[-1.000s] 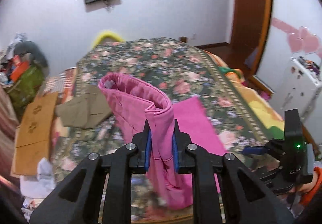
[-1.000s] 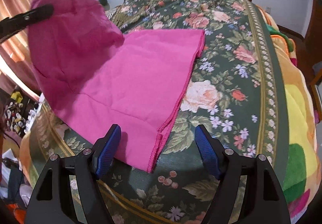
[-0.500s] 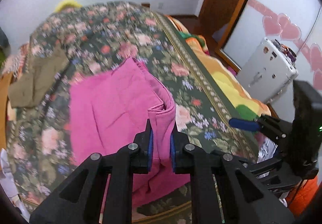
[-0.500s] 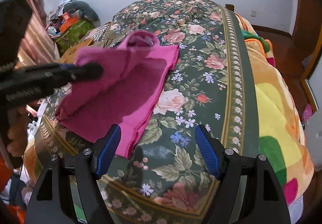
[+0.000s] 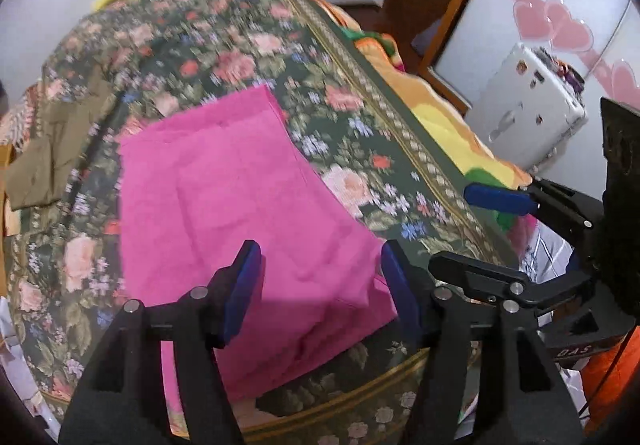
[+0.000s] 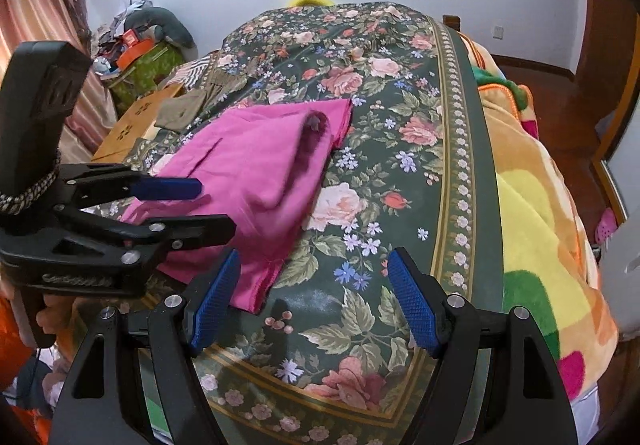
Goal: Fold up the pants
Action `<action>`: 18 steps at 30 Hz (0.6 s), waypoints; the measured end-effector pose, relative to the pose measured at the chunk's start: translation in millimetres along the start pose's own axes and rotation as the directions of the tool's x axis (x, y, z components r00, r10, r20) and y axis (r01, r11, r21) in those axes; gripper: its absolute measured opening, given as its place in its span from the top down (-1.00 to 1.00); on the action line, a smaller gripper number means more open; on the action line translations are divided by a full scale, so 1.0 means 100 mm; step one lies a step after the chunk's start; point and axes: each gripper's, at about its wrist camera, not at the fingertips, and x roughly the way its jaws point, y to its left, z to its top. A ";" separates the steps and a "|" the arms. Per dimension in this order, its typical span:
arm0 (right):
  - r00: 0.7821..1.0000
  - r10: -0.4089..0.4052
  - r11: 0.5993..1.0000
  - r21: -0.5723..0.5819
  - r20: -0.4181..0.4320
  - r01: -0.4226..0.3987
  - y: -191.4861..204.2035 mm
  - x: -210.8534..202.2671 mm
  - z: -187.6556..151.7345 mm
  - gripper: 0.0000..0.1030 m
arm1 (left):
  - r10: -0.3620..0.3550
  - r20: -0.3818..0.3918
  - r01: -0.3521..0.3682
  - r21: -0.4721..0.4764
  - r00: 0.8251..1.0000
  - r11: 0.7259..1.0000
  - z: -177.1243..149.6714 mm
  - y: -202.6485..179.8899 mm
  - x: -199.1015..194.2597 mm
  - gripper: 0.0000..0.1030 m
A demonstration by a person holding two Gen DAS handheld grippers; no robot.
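The pink pants [image 5: 240, 197] lie folded over on the floral bedspread [image 5: 224, 45], near its front edge. My left gripper [image 5: 320, 281] is open and empty, just above the near end of the pants. It also shows in the right wrist view [image 6: 188, 205], at the left over the pants [image 6: 264, 165]. My right gripper [image 6: 312, 301] is open and empty over the bedspread [image 6: 400, 181], to the right of the pants' near corner. It shows in the left wrist view [image 5: 496, 201] at the right, its far finger hidden.
An olive garment [image 5: 48, 149] lies at the bed's left edge. A colourful blanket [image 6: 536, 205] covers the bed's right side. A white appliance [image 5: 528, 105] stands to the right of the bed. Cardboard [image 6: 132, 125] and clutter [image 6: 136, 45] sit left of the bed.
My left gripper has opened and let go of the pink pants. The lifted part has dropped onto the rest, so the pants now lie folded on the bed.
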 end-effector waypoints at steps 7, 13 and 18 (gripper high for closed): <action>1.000 0.007 1.000 -0.017 0.021 -0.007 0.11 0.00 0.11 -0.41 | 0.126 0.077 -0.122 -0.047 0.989 0.991 0.08 0.40 -0.32 -0.24; 0.999 0.032 0.999 -0.021 0.024 -0.032 0.19 0.21 0.26 -0.41 | 0.254 0.084 -0.245 -0.103 0.964 0.964 0.27 0.99 -0.35 -0.40; 0.998 0.030 0.999 -0.027 -0.051 -0.031 0.19 0.55 0.22 -0.41 | 0.318 0.026 -0.313 -0.113 0.948 0.943 0.52 1.38 -0.06 -0.41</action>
